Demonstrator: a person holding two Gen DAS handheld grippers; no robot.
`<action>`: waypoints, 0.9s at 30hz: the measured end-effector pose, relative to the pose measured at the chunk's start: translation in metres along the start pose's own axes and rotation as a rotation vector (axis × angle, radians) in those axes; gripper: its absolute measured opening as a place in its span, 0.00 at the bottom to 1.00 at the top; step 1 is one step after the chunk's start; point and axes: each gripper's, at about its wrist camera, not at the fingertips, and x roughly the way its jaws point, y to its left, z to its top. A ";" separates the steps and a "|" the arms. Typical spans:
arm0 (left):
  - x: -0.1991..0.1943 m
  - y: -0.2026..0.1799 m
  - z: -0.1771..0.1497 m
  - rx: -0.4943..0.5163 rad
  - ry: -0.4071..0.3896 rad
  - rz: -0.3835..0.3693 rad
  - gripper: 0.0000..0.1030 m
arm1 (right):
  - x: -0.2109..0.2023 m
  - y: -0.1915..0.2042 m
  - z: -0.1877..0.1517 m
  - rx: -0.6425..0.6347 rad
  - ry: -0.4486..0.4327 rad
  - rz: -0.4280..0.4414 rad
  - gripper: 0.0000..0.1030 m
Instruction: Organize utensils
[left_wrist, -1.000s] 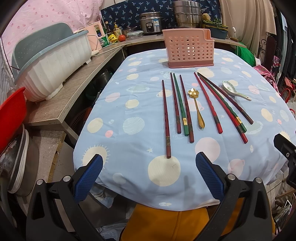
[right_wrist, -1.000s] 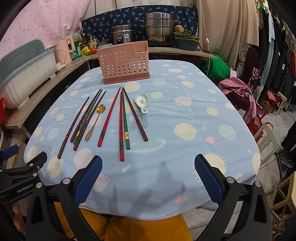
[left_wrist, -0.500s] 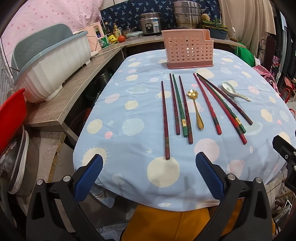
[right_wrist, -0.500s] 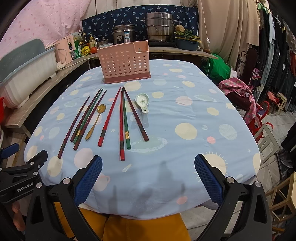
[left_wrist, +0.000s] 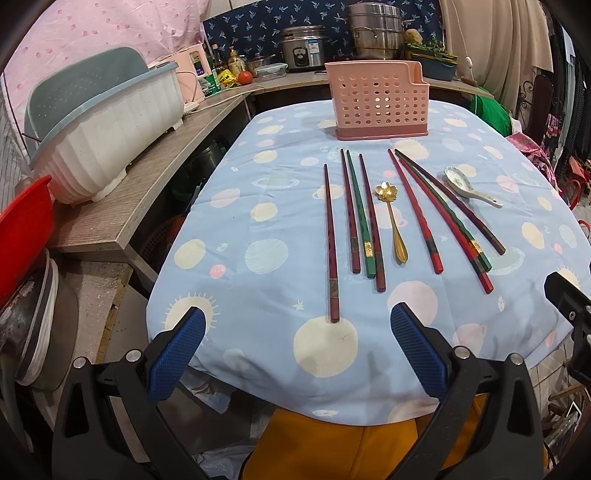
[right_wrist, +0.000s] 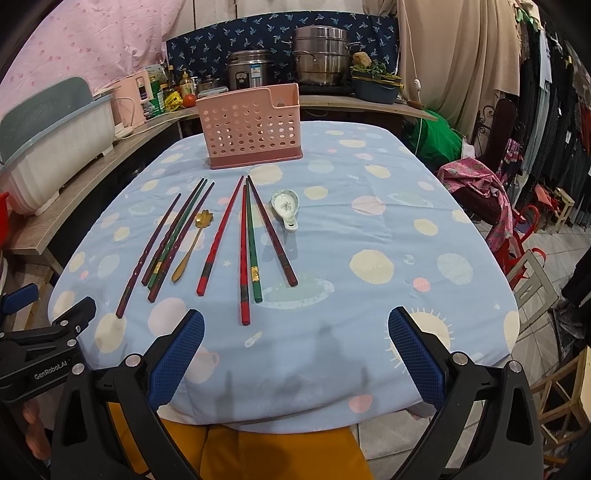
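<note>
Meanwhile both claws hung at the near edge of the table (left_wrist: 236, 280), spread wide and holding nothing: the left gripper (left_wrist: 295, 354) had its blue pads (left_wrist: 173, 354) well apart over the hanging cloth, and the right gripper (right_wrist: 295, 354) stood the same way, its pads (right_wrist: 417, 354) apart and clear of every utensil. Ahead of them, on the blue spotted tablecloth (right_wrist: 388, 229), the chopsticks (left_wrist: 330, 240) lay roughly side by side with their thick ends toward the claws, four in a left-hand group and four in a right-hand group (right_wrist: 247, 243). Between the two groups lay the gold spoon (left_wrist: 393, 225), its flower-shaped bowl pointing away and its handle toward the claws. Just beside the rightmost chopstick lay the ceramic spoon (right_wrist: 286, 206), bowl up, apart from the sticks. Beyond all of these, near the far end of the table, stood the pink holder (left_wrist: 380, 105), upright and perforated, and what was inside it could not be told. In the left view the nearest chopstick end lay between the two pads but farther out; in the right view a long red chopstick (right_wrist: 243, 258) ended just beyond the left pad. A white dish rack (left_wrist: 107, 129) sat on the wooden counter to the left
</note>
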 end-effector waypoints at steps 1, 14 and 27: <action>0.000 -0.001 0.000 0.001 0.000 0.000 0.93 | 0.000 0.000 0.000 0.001 0.000 0.000 0.93; -0.002 -0.003 0.005 0.009 -0.003 0.002 0.93 | 0.004 -0.003 0.002 0.014 -0.001 0.003 0.93; -0.001 -0.010 0.004 0.026 -0.002 -0.006 0.93 | 0.006 -0.010 0.001 0.036 0.008 0.003 0.93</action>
